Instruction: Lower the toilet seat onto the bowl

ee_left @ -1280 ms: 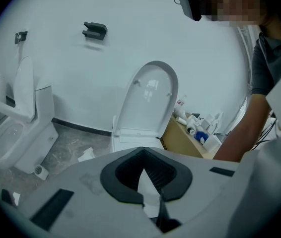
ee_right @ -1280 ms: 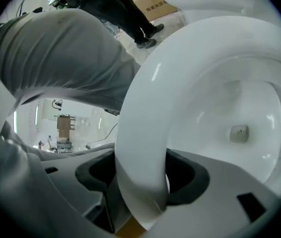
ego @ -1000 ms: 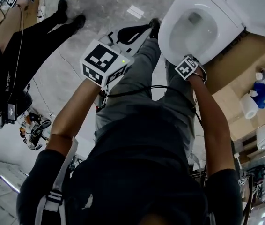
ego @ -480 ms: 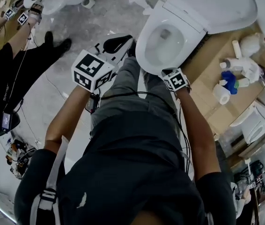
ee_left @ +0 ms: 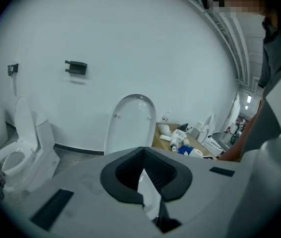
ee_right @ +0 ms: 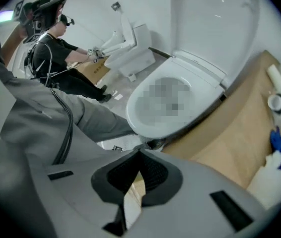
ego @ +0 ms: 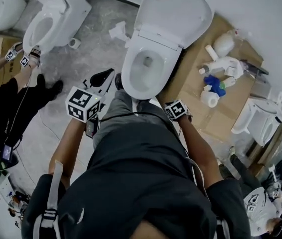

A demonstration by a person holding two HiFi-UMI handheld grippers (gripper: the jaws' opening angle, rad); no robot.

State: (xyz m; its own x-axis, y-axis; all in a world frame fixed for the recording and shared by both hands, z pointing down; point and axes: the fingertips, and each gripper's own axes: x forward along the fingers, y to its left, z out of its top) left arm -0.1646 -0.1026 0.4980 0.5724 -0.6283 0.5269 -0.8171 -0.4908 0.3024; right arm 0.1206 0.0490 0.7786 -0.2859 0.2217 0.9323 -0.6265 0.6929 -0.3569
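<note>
A white toilet stands ahead of me with its lid (ego: 173,14) upright against the wall. A wide white ring lies flat around the bowl (ego: 148,68); I cannot tell seat from rim. My left gripper (ee_left: 143,150) is shut and empty and aims at the raised lid (ee_left: 130,123). Its marker cube (ego: 82,103) hangs left of the bowl's front. My right gripper (ee_right: 139,155) is shut on nothing, just short of the bowl's front edge (ee_right: 170,103). Its cube (ego: 177,109) sits below the bowl, clear of it.
A second toilet (ego: 46,26) stands at the left, where another person (ego: 11,98) holds grippers. Right of my toilet lies cardboard (ego: 230,108) with bottles (ego: 213,83) and a paper roll (ego: 211,98). Another toilet (ego: 258,123) is at the far right. My legs (ego: 131,113) reach the bowl's front.
The view has swung, so the whole toilet with its raised lid now shows. Both marker cubes sit lower in the picture and farther from the bowl's front than a second ago.
</note>
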